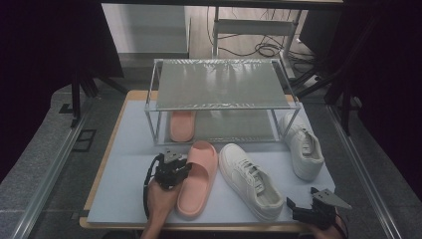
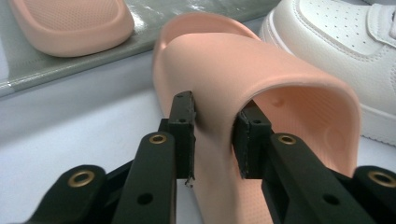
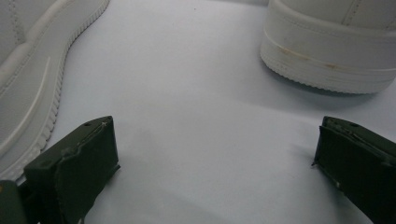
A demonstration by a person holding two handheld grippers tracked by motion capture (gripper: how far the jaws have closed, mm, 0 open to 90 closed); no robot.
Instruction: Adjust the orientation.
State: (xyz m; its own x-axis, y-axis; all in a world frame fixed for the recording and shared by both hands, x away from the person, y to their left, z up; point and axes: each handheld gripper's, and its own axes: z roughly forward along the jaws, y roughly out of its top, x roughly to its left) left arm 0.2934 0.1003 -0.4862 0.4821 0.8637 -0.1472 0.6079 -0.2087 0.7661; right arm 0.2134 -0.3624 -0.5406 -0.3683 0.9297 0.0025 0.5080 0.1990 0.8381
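Observation:
A pink slipper (image 1: 196,179) lies on the pale mat (image 1: 129,174) in front of the rack, toe towards the rack. My left gripper (image 1: 174,172) comes at it from the left. In the left gripper view its jaws (image 2: 214,135) are shut on the left wall of the slipper's strap (image 2: 261,79), one pad outside and one inside. The matching pink slipper (image 1: 182,124) (image 2: 70,23) sits on the rack's lower shelf. My right gripper (image 1: 303,211) (image 3: 215,158) stands open low over the mat at the front right, with nothing between its fingers.
A metal two-shelf rack (image 1: 219,82) stands at the back of the table. One white sneaker (image 1: 249,181) (image 2: 336,37) (image 3: 28,70) lies right of the held slipper. Another white sneaker (image 1: 301,144) (image 3: 331,51) rests by the rack's right leg.

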